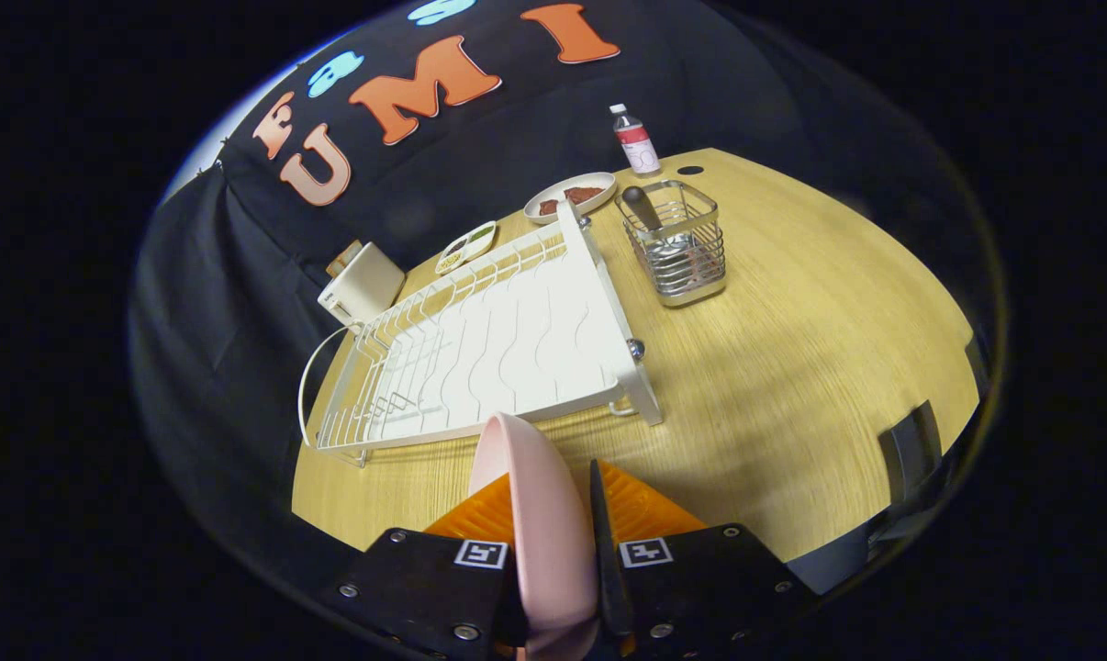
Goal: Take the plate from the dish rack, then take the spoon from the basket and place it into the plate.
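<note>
Gripper view: gripper clamped on the pink plate, held on edge between the two fingers, rim pinched from both sides. Plate is out of the dish rack and hangs over the near edge of the wooden table, just short of the rack's near end. Rack is bare of dishes and lies slantwise across the table's middle toward the far edge. Wire basket stands just beside the rack's far right corner, with a dark spoon handle sticking up from it. Bottle at the far edge, a dish of food and a smaller dish along the far side, a white box near the far left corner.

Risks, my read: the grip is only on the rim, so the plate could swing or slip out when tilted flat. Setting it down too near the rack's leg or the table's edge could clip it or tip it off. Put too close to the basket, it crowds the reach for the spoon.
</note>
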Demonstrator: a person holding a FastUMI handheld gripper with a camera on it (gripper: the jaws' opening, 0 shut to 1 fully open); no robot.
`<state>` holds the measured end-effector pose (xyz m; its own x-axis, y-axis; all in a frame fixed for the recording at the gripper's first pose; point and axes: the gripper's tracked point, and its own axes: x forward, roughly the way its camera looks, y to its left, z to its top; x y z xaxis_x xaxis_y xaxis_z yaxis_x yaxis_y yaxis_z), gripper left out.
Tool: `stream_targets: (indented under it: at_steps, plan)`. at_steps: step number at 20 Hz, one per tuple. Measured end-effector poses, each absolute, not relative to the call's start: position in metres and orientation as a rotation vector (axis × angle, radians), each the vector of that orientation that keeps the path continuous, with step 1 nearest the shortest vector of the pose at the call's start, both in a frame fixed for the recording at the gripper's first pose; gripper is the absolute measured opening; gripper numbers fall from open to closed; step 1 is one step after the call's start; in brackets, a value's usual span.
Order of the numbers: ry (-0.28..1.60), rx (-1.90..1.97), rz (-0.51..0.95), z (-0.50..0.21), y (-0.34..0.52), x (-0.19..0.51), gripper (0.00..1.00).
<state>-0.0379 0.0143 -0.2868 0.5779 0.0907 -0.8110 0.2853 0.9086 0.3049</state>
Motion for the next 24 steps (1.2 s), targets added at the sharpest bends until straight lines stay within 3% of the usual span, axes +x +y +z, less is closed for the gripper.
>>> stream_targets:
  at_steps: [14,24]
  plan:
    - [0.890,0.365,-0.139,-0.297,-0.004,-0.022,0.33]
    - [0.558,0.184,-0.178,-0.216,-0.049,0.011,0.59]
